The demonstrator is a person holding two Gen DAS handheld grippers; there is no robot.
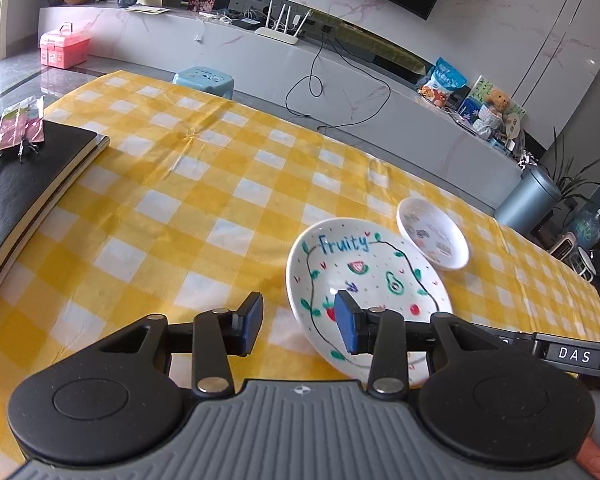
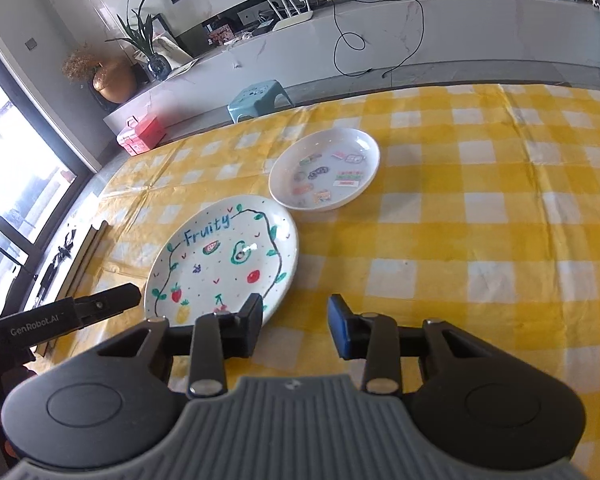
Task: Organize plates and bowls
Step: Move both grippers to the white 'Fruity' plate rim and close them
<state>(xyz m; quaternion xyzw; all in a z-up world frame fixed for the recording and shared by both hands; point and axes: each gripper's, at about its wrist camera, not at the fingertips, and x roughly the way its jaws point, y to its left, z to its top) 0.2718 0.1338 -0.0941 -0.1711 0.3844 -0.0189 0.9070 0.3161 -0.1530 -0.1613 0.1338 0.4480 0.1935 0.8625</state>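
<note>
From the left wrist camera, the left gripper (image 1: 298, 322) hangs over a table with a yellow and white checked cloth (image 1: 172, 216). Its two fingers, with blue pads (image 1: 348, 326), stand apart and grip nothing. The right finger sits in front of the fruit plate (image 1: 364, 276), and the left finger is over the cloth just left of the plate.

The fruit plate is round, white and shiny, with the word "Fruity" and little drawn fruits. The word is at the far side of the plate, so its top points away. It lies flat, near the right side of the table. A small bowl (image 1: 434, 236) lies just behind it to the right, white and round with tiny pictures inside. The two look very close, but I cannot tell if they touch.

A black book (image 1: 32, 176) lies at the far left. The right gripper's dark arm pokes in at the right edge.

From the right wrist camera, the right gripper (image 2: 294, 326) has its fingers apart too, with only cloth between them. Its left finger is in front of the near edge of the fruit plate (image 2: 224, 256). The plate looks like a wide oval here, with the long way running from near left to far right. The small bowl (image 2: 324, 168) lies beyond it, a bit to the right, with a thin strip of cloth between them. The left gripper's tip (image 2: 112, 300) shows just left of the plate.
</note>
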